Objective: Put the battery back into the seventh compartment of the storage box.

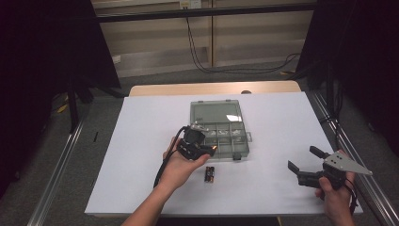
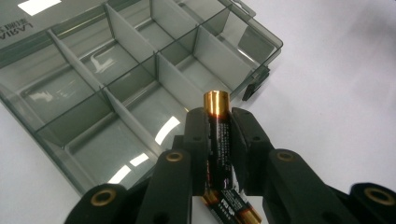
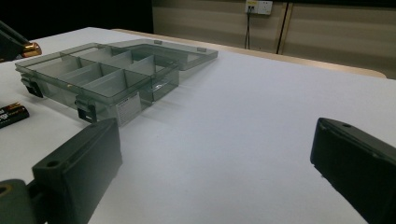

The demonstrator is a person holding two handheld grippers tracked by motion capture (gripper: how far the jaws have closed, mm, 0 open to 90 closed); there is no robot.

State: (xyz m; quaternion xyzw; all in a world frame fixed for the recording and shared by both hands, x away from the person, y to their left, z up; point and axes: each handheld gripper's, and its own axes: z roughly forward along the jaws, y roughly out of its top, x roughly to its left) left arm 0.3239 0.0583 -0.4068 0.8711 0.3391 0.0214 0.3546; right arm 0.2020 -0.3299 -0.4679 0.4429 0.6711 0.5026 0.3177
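Steel-cased AA cell (image 2: pixel 218 135) sits between the left gripper (image 2: pixel 218 122) pads, clamped across its barrel about mid-length, copper end up and clear of the tips. It's rigid, light for its size, won't crush, but the wrap is slick and the body is round, so it can roll or slide out endwise if the squeeze eases. I'd keep the hold square across the barrel, never on the ends. Just under the jaws, more cells (image 2: pixel 231 207) lie flat on the white bench (image 1: pixel 141 141), same slick skin, likely to roll when nudged; take those side-on too. Beyond the held cell, the smoky plastic box (image 2: pixel 116 84) is open, lid back, dividers thin and stiff, a front compartment right below the tip. The box looks light, so it may skid if bumped. Right gripper (image 1: pixel 308 159) hovers well off to the side, jaws wide apart, nothing in them.
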